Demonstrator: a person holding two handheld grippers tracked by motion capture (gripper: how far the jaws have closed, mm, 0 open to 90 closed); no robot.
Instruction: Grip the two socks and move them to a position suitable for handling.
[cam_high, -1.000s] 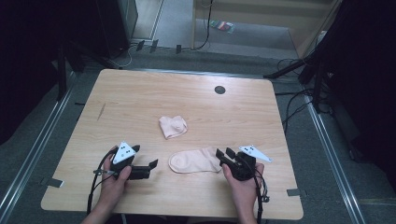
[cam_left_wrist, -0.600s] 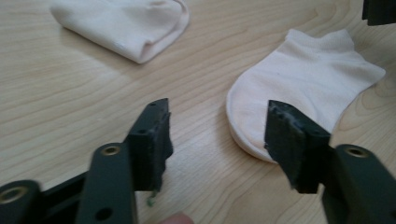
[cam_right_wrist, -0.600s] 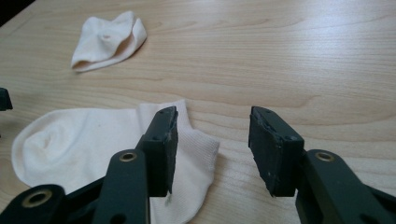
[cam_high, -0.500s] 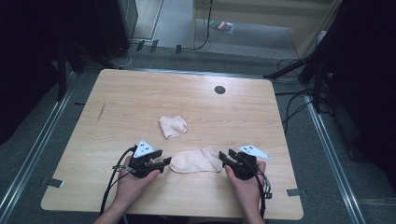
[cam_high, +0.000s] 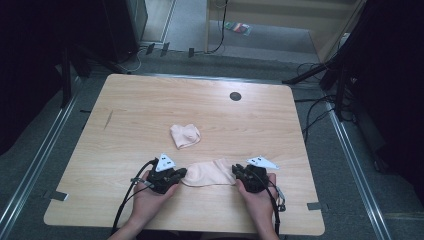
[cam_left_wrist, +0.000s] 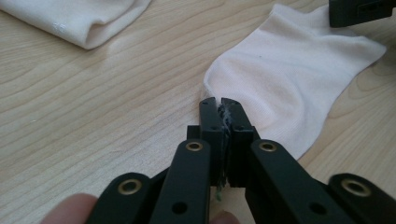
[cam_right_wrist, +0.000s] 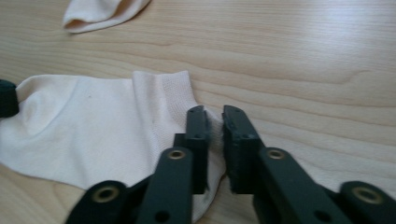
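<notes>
A pale pink sock (cam_high: 209, 173) (cam_left_wrist: 289, 70) (cam_right_wrist: 93, 126) lies flat on the wooden table (cam_high: 150, 105) near its front edge, between my two grippers. My left gripper (cam_high: 181, 174) (cam_left_wrist: 219, 103) is shut on the sock's left end, with fabric pinched between its jaws. My right gripper (cam_high: 236, 171) (cam_right_wrist: 215, 112) sits over the ribbed cuff at the sock's right end, its jaws a narrow gap apart with cuff fabric showing between them. A second sock, folded (cam_high: 185, 135) (cam_left_wrist: 79, 18) (cam_right_wrist: 102, 11), rests a little farther back on the table.
A small black round grommet (cam_high: 235, 96) sits near the table's far edge. Cables (cam_high: 315, 107) trail on the floor to the right of the table. Dark stands and equipment surround the table. Bare wood spreads to the left and back.
My left gripper has moved right to the sock's left end and shut on it. The right gripper has stayed at the cuff.
</notes>
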